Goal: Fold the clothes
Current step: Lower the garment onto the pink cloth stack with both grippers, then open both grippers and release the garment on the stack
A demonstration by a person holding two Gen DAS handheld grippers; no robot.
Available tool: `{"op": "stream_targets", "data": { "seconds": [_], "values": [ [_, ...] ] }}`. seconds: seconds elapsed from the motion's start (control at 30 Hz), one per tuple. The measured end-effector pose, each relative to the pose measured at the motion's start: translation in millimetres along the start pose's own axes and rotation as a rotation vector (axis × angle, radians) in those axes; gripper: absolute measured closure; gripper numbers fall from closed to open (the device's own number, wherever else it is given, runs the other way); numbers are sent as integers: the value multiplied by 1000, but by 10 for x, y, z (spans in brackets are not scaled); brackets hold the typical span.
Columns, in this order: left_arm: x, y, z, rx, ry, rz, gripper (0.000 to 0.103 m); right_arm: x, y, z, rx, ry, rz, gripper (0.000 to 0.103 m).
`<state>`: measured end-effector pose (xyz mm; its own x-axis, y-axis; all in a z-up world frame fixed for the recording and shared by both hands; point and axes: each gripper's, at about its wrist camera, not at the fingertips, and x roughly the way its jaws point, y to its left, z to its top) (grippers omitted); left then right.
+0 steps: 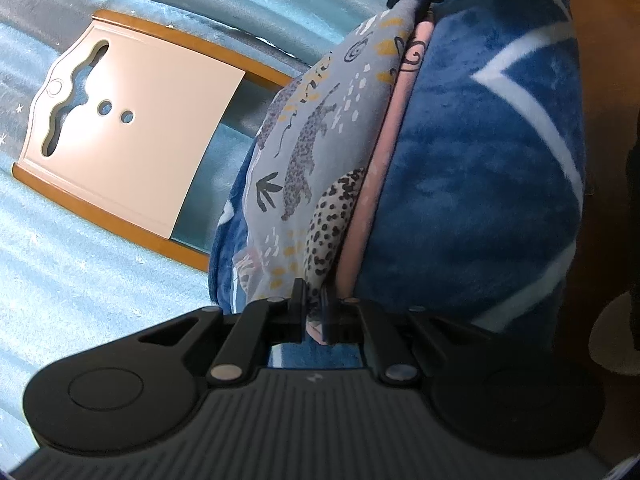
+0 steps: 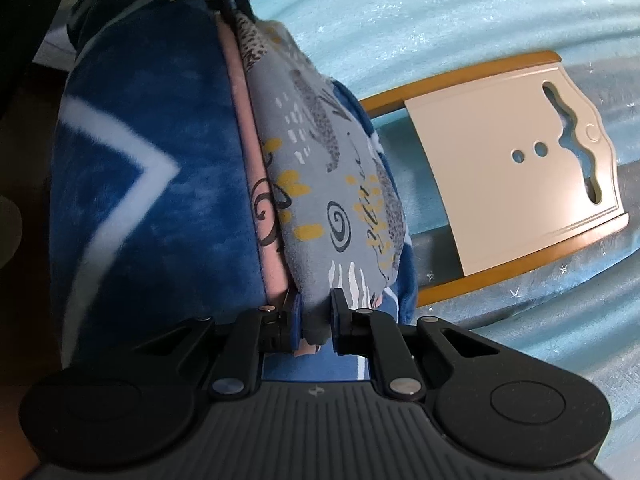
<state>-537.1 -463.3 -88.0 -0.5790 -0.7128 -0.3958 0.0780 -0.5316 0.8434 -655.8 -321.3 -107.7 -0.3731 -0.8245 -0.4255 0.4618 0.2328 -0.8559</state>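
Note:
A grey garment printed with leopards and yellow marks (image 1: 316,132) (image 2: 332,168) is held stretched between both grippers, with a pink layer (image 1: 384,152) (image 2: 250,120) along its edge. At the bottom of the left wrist view, my left gripper (image 1: 314,296) is shut on one end of that edge. My right gripper (image 2: 316,304) pinches the other end, a thick fold of cloth between its pads. Each gripper also shows at the top of the other's view: the right gripper (image 1: 420,0) and the left gripper (image 2: 228,4). Behind the garment bulges a blue fleece blanket with white lines (image 1: 480,160) (image 2: 160,140).
A cream board with cut-out holes and orange wooden rails (image 1: 132,132) (image 2: 500,152) lies on the light blue starred bedspread (image 1: 80,280) (image 2: 440,20) beyond the garment. A brown surface (image 1: 600,40) runs past the blanket's outer side.

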Motion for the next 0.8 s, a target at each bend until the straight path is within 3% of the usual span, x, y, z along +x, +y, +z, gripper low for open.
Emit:
{"op": "stream_targets", "data": {
  "seconds": [0.37,0.47,0.63,0.67,0.7,0.8],
  "values": [
    [-19,12,53,-4,9,3,98,-31,-70,-96,32,30,-17,88],
    [-26,2,51,-2,9,3,98,-30,-18,-67,-19,30,-27,80],
    [-16,-5,51,4,7,4,98,-66,-2,-7,-25,-4,-46,79],
    [-17,3,49,4,4,13,98,-60,4,9,-32,-16,-43,81],
    [-32,21,52,-4,-1,23,98,-40,4,19,-41,-20,-32,91],
    [-64,24,67,-11,-9,25,98,40,-86,27,-58,-28,-67,93]
  ]
}}
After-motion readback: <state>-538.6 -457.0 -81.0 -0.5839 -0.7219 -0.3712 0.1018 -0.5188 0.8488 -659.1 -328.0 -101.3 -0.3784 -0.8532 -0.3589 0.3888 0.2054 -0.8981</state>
